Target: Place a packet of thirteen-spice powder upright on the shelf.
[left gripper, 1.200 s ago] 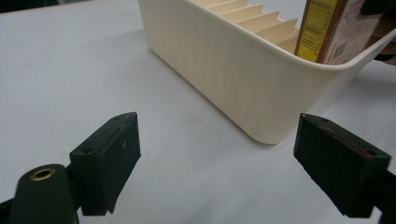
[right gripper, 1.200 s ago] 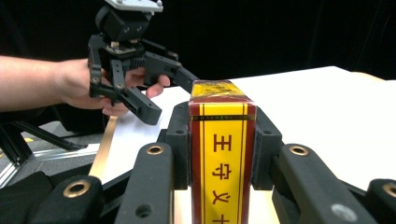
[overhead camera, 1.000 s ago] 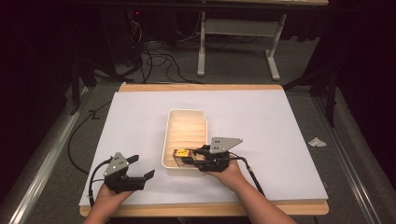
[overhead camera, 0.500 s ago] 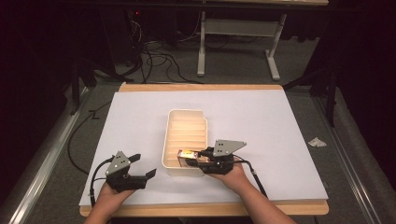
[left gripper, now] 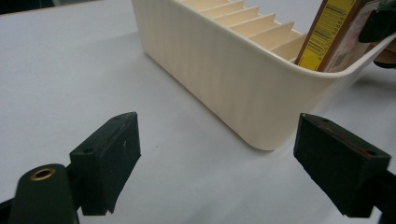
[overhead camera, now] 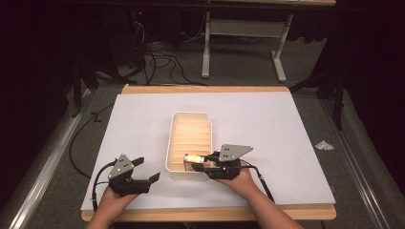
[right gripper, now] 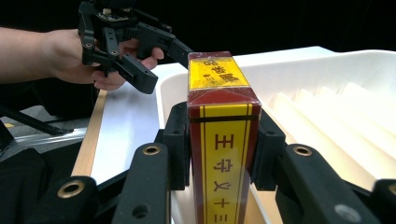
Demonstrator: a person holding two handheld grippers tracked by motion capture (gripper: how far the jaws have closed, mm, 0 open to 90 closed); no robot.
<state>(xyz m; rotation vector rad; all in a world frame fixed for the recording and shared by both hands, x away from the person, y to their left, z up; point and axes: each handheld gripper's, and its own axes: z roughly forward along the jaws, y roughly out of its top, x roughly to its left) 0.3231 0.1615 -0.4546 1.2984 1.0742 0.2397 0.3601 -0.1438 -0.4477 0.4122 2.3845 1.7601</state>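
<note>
Holding the red-and-yellow box (right gripper: 223, 140) by its two broad faces, my right gripper (overhead camera: 206, 161) is clamped on it at the near end of the slotted tray (overhead camera: 173, 138). It looks light, stiff, film-wrapped, likely slippery. My left gripper (overhead camera: 143, 170) rests spread wide, empty.

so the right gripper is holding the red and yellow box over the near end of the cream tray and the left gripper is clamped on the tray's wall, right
Not quite. The left gripper is not clamped on the cream tray: the left gripper view shows its jaws wide open with the tray's wall beyond them, untouched. The rest holds: in the right gripper view the right gripper has its jaws shut on the red and yellow box at the tray's near end.
</note>
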